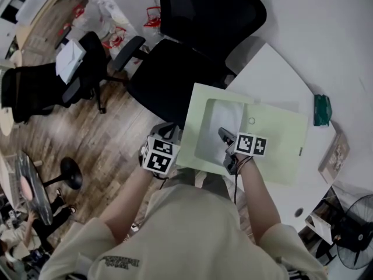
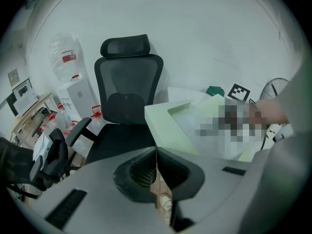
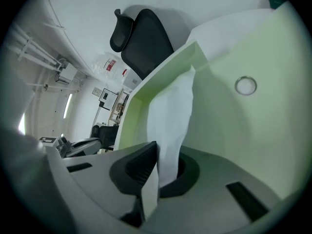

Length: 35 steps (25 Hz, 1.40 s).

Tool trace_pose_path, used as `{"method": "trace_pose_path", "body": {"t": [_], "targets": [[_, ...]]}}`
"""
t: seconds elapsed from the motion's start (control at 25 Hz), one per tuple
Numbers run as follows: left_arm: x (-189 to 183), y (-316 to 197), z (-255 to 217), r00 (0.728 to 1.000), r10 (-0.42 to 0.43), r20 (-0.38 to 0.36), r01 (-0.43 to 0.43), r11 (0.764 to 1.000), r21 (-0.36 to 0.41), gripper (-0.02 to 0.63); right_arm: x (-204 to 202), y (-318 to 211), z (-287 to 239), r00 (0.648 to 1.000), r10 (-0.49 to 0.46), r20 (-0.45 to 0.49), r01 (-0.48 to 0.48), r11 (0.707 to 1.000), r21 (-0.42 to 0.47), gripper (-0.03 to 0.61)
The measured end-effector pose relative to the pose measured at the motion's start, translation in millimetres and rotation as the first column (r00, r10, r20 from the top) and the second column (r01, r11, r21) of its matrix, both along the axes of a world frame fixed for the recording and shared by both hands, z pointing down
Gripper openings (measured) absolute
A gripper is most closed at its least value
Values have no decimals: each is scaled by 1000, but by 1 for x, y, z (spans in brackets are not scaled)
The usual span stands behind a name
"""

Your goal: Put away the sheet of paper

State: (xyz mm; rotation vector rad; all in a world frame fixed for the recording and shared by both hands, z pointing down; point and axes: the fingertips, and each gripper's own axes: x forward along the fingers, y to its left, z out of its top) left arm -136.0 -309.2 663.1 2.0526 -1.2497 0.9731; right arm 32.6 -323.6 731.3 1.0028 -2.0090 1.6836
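A pale green folder (image 1: 274, 142) lies open on the white table (image 1: 344, 51). A white sheet of paper (image 1: 217, 127) rests over the folder's left half. My right gripper (image 1: 224, 135) is shut on the sheet's near edge; in the right gripper view the sheet (image 3: 170, 116) rises from between the jaws against the folder (image 3: 234, 126). My left gripper (image 1: 168, 129) hangs just left of the folder, off the table's edge, shut with nothing in it. In the left gripper view the folder (image 2: 178, 126) lies ahead to the right.
A black office chair (image 1: 192, 45) stands against the table's left edge, with a second chair (image 1: 52, 86) farther left. A green object (image 1: 322, 109) and a book (image 1: 334, 153) lie on the table's right side. A fan (image 1: 355, 223) stands at bottom right.
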Motion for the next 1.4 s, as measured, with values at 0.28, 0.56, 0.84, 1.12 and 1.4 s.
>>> {"method": "trace_pose_path", "body": {"t": [0.28,0.56,0.84,1.12,1.4], "targets": [[-13,-1,-5,1000,-2,7,2,1000,14,21,-15,9,5,1000,-1,2,1,1000,-16,25],[-16,0,-10,1000,-1,-1,1,1000,25,21,-1,5,1,985,-57,-160,68,996,61,112],[-8,4,-19,1000,18,-8,-18,999,45,22,27,6,-16,919,-111,-377,170,977,127,318],[-7,-1,-39,1000,17,-1,-17,994,107,23,46,-2,-66,932,-18,-361,112,964,241,314],[-11,-15,-86,999,21,43,-30,974,225,22,58,-6,-138,940,25,-340,118,912,393,241]]}}
